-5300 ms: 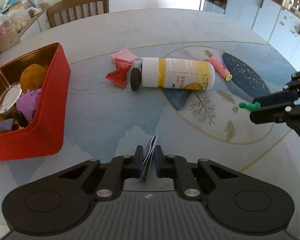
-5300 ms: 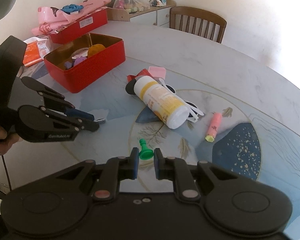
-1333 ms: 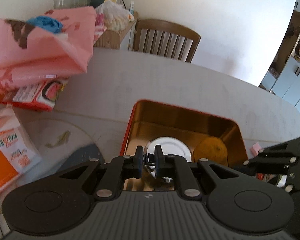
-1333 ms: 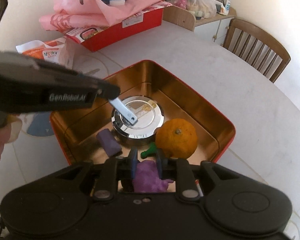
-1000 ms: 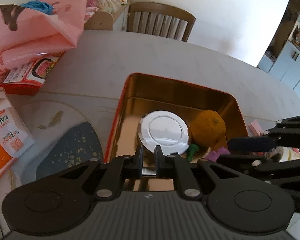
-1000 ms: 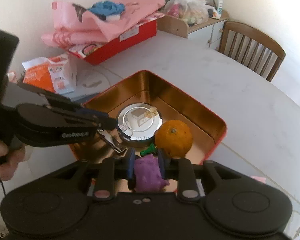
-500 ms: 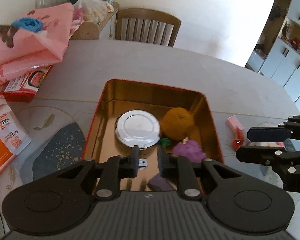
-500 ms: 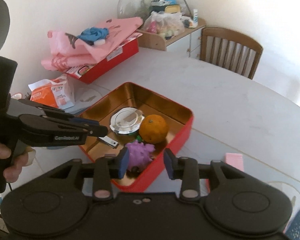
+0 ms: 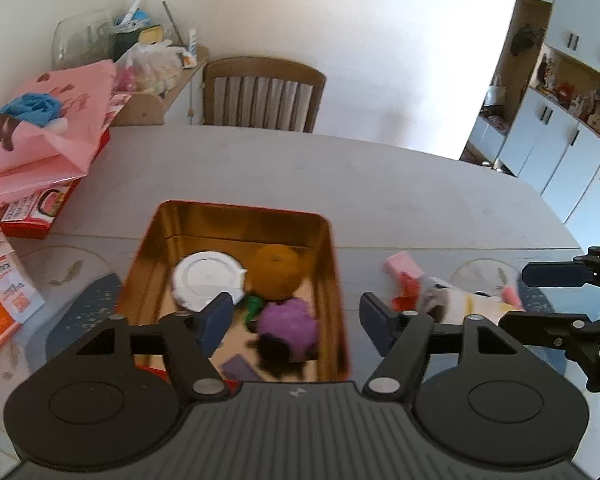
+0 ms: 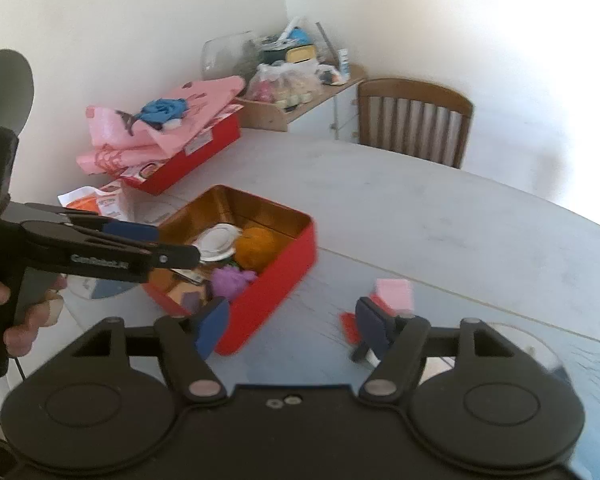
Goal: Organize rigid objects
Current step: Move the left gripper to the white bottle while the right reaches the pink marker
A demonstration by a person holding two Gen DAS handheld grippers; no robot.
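A red tin (image 9: 337, 280) with a gold inside holds a round silver lid (image 9: 206, 280), an orange (image 9: 277, 270), a purple toy (image 9: 287, 322), a green pawn (image 9: 253, 307) and a purple block (image 9: 239, 368). My left gripper (image 9: 296, 322) is open and empty above the tin's near end. My right gripper (image 10: 294, 326) is open and empty, to the right of the tin (image 10: 276, 280) above the table. A yellow-and-white bottle (image 9: 466, 304), pink and red packets (image 9: 402, 276) and a pink item (image 9: 510, 294) lie on the table right of the tin.
A second red box under pink bags (image 9: 40, 152) sits at the table's far left, with an orange packet (image 9: 0, 308) near it. A wooden chair (image 9: 262, 92) stands behind the table. White cabinets (image 9: 560, 152) are at the right.
Both grippers have opened wide and pulled back from the tin. The clipper and the green pawn that they held now lie in the tin. The right gripper has moved right.
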